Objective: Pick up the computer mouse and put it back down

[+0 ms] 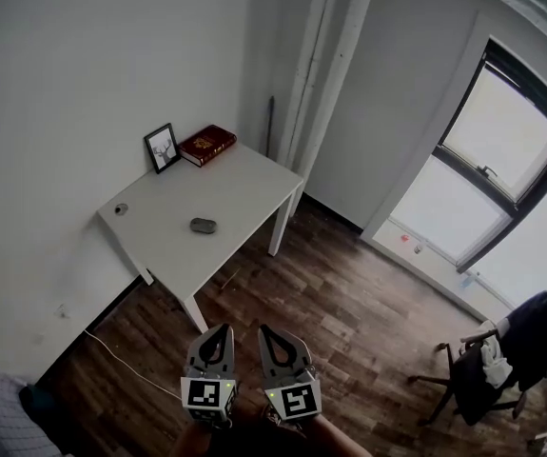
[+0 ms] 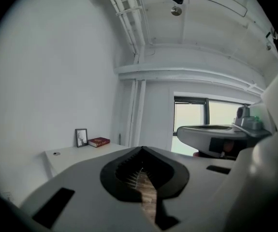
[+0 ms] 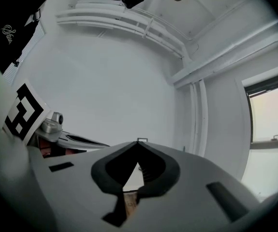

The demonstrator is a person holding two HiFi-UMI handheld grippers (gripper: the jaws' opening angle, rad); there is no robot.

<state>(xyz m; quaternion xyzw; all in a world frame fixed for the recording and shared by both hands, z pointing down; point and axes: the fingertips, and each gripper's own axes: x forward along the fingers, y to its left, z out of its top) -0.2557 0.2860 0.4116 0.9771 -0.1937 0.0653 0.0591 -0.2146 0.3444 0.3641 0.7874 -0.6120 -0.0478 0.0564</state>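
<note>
A small dark grey computer mouse lies near the middle of a white table against the wall. Both grippers hang low in the head view, over the wooden floor and well short of the table. My left gripper is shut with nothing in it, and my right gripper beside it is shut and empty too. In the left gripper view my left gripper has its tips together, with the table beyond. The right gripper view shows my right gripper with its tips touching; the mouse is hidden there.
On the table's far end stand a small framed picture and a red book; a small round object lies at its left corner. A white cable runs over the floor. An office chair with clothes stands at the right, below a window.
</note>
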